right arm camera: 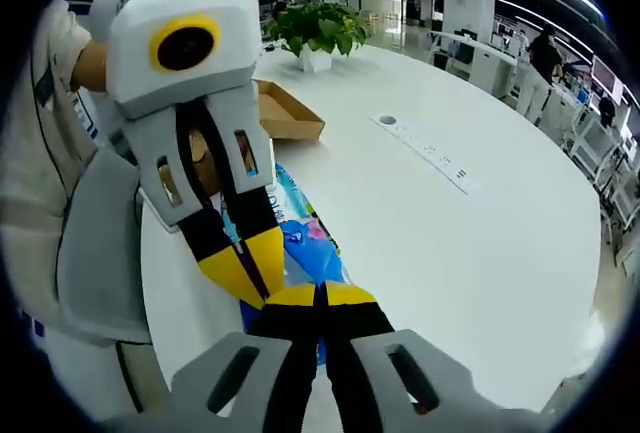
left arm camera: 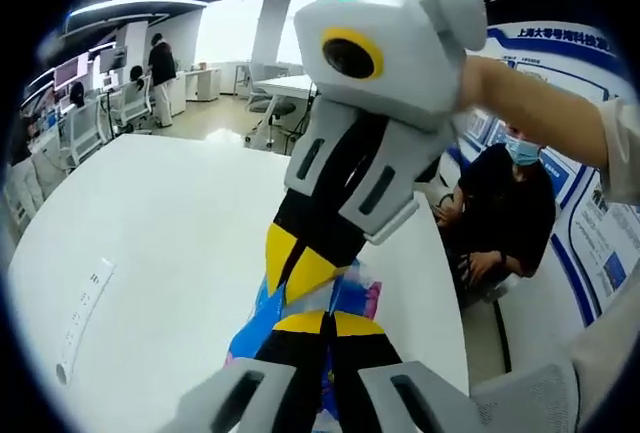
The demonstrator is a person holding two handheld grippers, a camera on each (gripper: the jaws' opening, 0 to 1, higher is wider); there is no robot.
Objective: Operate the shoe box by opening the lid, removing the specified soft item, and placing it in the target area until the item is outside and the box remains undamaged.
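White table [right arm camera: 480, 243] carries the work. Both grippers meet over a soft, brightly printed blue, pink and white item [right arm camera: 300, 238], which lies on the table near its edge, outside the box. Left gripper [left arm camera: 322, 325] has its yellow-tipped jaws together, pinched on the item; right gripper [right arm camera: 318, 298] likewise has its jaws closed on it, tip to tip with the other. Print on the item cannot be read. Brown cardboard shoe box [right arm camera: 285, 113] sits open behind, beside a potted plant [right arm camera: 318, 28]. A power strip [right arm camera: 425, 151] is set in the table. A blue wall board [left arm camera: 560, 48] bears Chinese characters, too small to read reliably. A seated person [left arm camera: 505, 208] is beside the table.
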